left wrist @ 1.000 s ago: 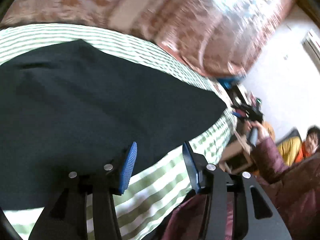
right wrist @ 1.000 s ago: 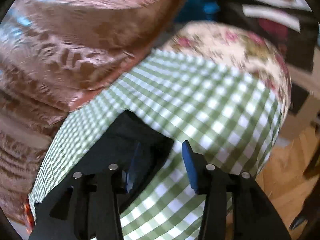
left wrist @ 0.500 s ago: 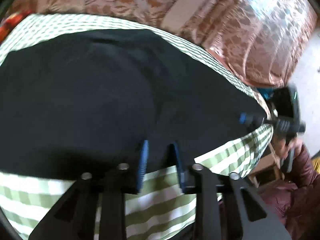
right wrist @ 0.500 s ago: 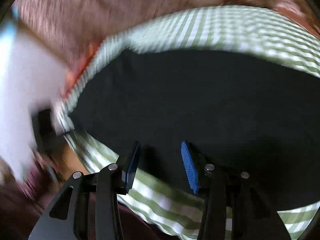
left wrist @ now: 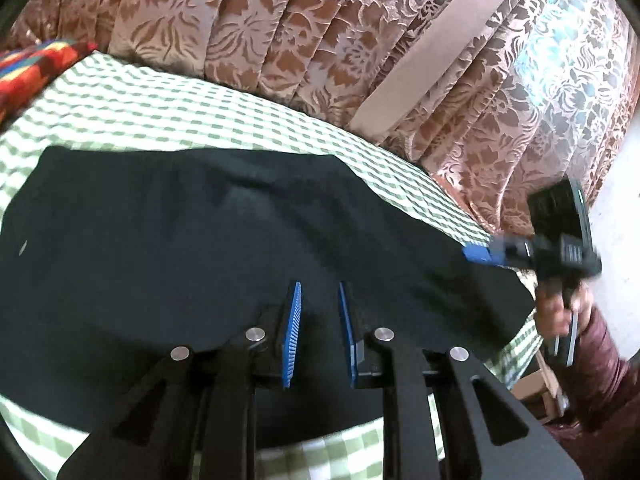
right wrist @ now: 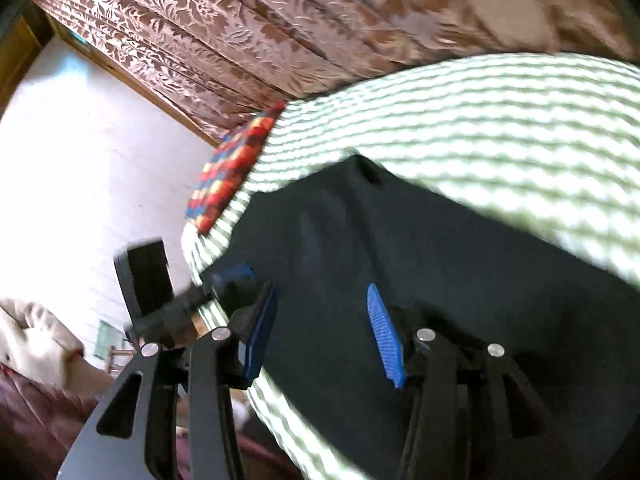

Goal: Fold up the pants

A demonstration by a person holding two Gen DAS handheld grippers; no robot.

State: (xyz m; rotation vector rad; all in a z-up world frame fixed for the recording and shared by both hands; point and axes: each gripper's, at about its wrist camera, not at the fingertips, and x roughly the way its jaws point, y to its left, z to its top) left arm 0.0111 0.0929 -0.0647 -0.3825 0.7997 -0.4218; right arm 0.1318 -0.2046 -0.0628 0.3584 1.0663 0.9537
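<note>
The black pants (left wrist: 192,248) lie spread flat on a green and white checked cloth (left wrist: 168,120). My left gripper (left wrist: 319,292) hangs over the pants' near edge with a narrow gap between its blue pads and nothing between them. In that view my right gripper (left wrist: 476,254) shows at the pants' right end. In the right wrist view the pants (right wrist: 440,248) fill the middle, and my right gripper (right wrist: 322,298) stands open above them. My left gripper (right wrist: 232,276) shows at the pants' left end there.
Brown patterned curtains (left wrist: 312,36) hang behind the surface. A red and blue patterned cushion (right wrist: 232,172) lies at the cloth's far corner. A white wall (right wrist: 80,160) stands to the left in the right wrist view. The person's maroon sleeve (left wrist: 600,364) is at the right.
The left gripper's jaws narrowed from wide open and moved onto the pants' near edge. The right gripper swung from the cloth's bare end round over the pants, staying open.
</note>
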